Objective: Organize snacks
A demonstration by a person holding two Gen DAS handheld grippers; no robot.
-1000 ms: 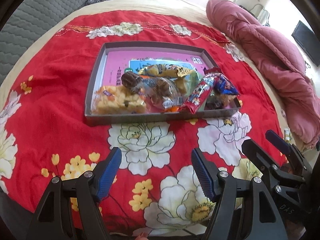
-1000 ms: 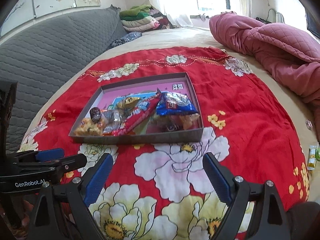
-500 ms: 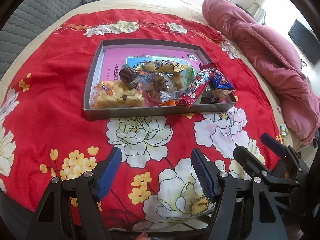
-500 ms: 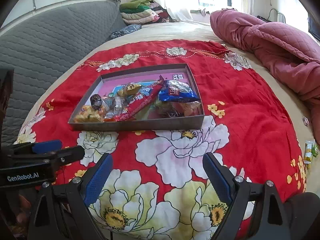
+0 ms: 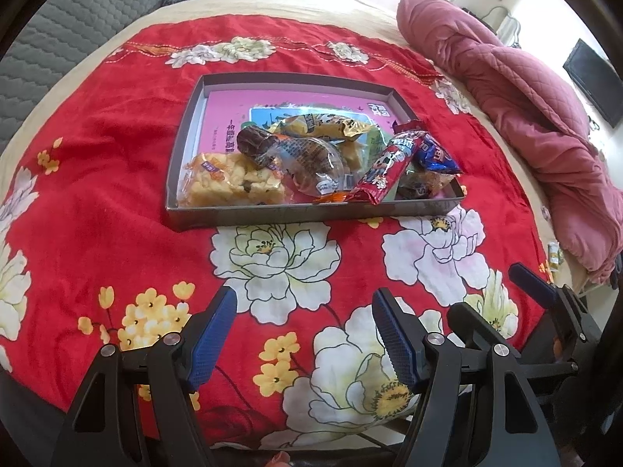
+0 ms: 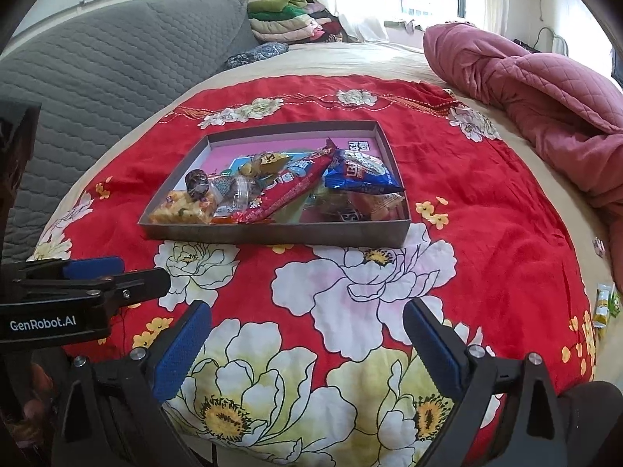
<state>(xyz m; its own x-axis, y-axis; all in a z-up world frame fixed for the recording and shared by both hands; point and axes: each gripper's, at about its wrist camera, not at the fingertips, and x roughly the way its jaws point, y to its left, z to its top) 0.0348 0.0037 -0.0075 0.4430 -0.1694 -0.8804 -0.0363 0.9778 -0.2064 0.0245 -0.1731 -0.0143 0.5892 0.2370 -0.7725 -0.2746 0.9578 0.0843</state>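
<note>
A shallow grey box with a pink floor lies on a red flowered cloth. It holds several wrapped snacks: a yellow rice cake, a long red bar, a blue packet and a clear-wrapped pastry. My left gripper is open and empty, near the cloth's front edge, well short of the box. My right gripper is open and empty, beside it on the right.
A pink quilt lies bunched on the right of the bed. Small green-yellow packets lie at the cloth's right edge. A grey padded headboard and folded clothes stand at the back left.
Both grippers have drawn back a little from the box and risen slightly. The snacks have not moved.
</note>
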